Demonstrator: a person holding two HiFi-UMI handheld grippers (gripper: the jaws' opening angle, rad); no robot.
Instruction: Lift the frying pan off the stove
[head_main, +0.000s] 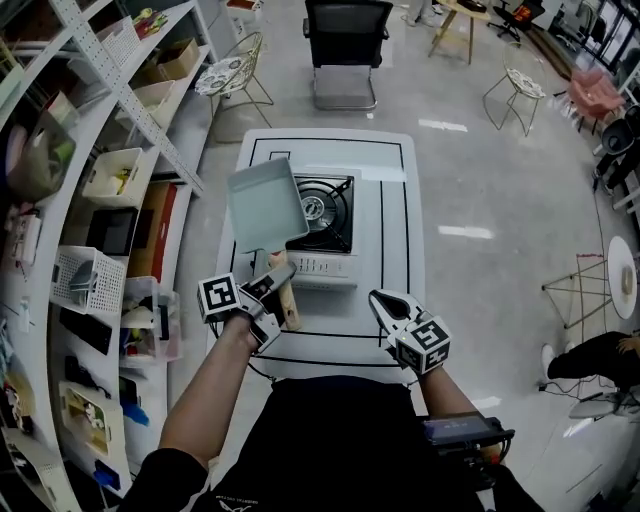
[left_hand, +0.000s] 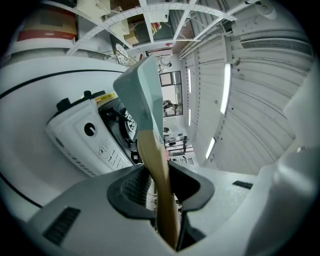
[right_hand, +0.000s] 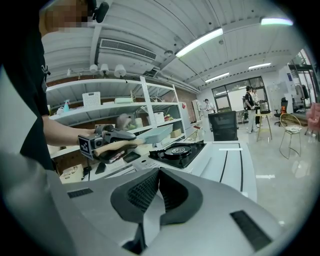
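Left gripper (head_main: 272, 288) clamps the pan (head_main: 265, 205) by its handle (left_hand: 156, 167), raised over the left of the stove (head_main: 330, 228); its weight could twist it loose. Right gripper (head_main: 388, 305) closed, empty

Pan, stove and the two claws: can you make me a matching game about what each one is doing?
1. pan
2. stove
3. left claw
4. right claw

A. sits on the table
B. shut, holding nothing
C. up in the air
D. grips the wooden handle

Pairs: 1-C, 2-A, 3-D, 4-B
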